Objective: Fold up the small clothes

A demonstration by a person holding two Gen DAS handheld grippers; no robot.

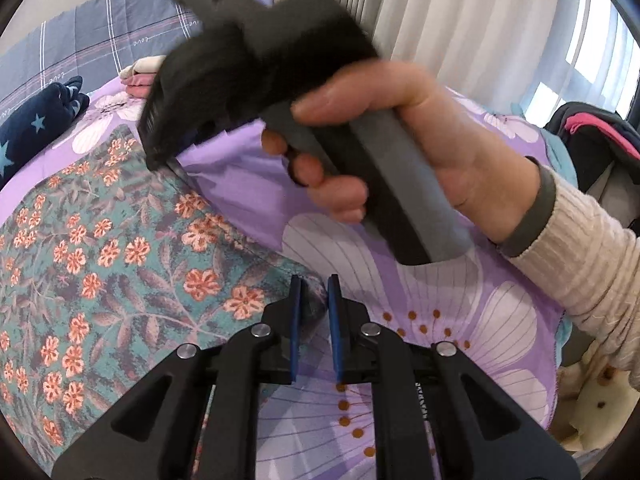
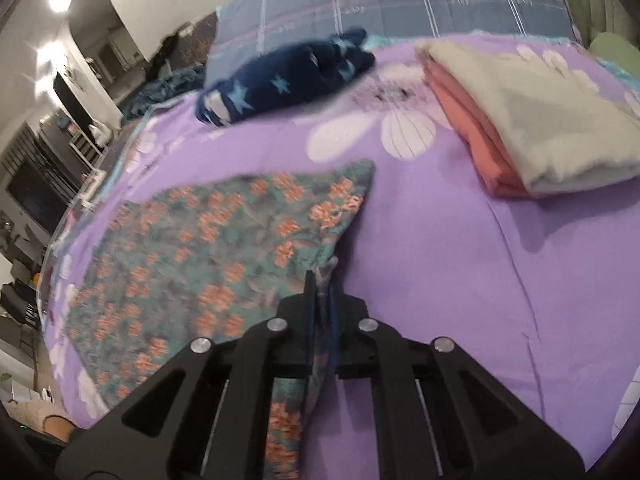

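Closest to me, the left gripper (image 1: 315,312) hangs over the near edge of the floral cloth (image 1: 120,248), its blue pads a narrow gap apart, and I cannot tell whether any fabric is caught between them. The right gripper (image 2: 322,300) is clamped on a pinched-up edge of that same cloth, which otherwise lies spread flat on the purple bedspread (image 2: 460,280). A hand (image 1: 400,140) holds the right tool's grey handle. Farther back lie a folded beige and pink pile (image 2: 540,128) and a crumpled navy star-print garment (image 2: 288,76).
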